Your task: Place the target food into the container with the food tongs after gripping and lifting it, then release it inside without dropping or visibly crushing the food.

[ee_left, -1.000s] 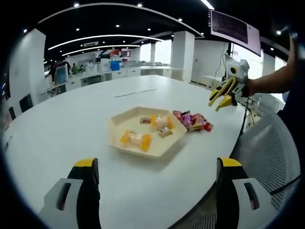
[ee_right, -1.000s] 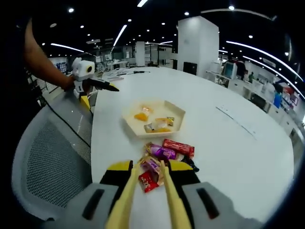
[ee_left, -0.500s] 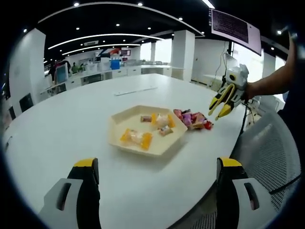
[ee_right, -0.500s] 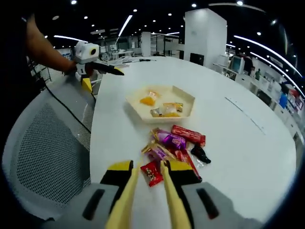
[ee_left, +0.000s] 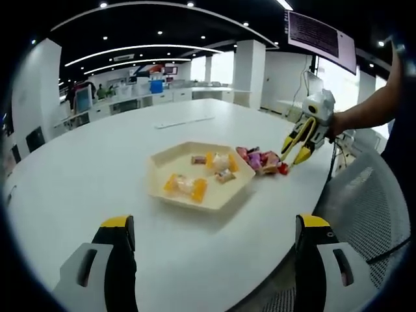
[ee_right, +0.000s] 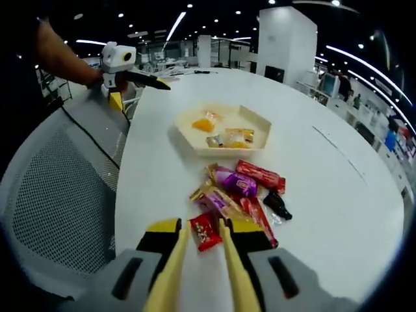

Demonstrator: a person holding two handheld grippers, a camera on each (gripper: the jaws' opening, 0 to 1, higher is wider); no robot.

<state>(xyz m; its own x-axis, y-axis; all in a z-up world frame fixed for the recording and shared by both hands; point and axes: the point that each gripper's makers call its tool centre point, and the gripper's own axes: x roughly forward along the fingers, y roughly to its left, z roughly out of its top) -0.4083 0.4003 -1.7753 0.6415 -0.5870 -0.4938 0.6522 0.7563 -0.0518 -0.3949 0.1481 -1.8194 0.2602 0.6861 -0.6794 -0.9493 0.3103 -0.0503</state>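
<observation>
**A:** Nearest the lens in the right gripper view, the right tongs (ee_right: 200,242) come down over the near end of the candy heap, their yellow arms set narrow with a small red-wrapped candy (ee_right: 204,231) between the tips. Why so close together?

**B:** Judging by the spacing, they are sized to that one piece. Whether the tips already press on the wrapper cannot be told; the candy appears to lie on the white counter (ee_right: 338,195), not lifted.

**A:** And just past it?

**B:** The rest of the pile (ee_right: 240,195): purple, red and dark wrappers, touching one another. The red piece sits at the pile's near edge, likely chosen because it can be pinched without disturbing its neighbours.

**A:** Farther on?

**B:** The cream hexagonal tray (ee_right: 188,133), the container, already holding several orange and pale wrapped sweets. It stands near the pile, so the carry would be brief.

**A:** The other hand?

**B:** The left tongs (ee_left: 211,244) are spread wide, holding nothing, kept low at the counter's near edge and well apart from the tray (ee_left: 156,188). In that view the right tongs (ee_left: 294,151) dip at the pile's far side. That looks like staying clear.
</observation>
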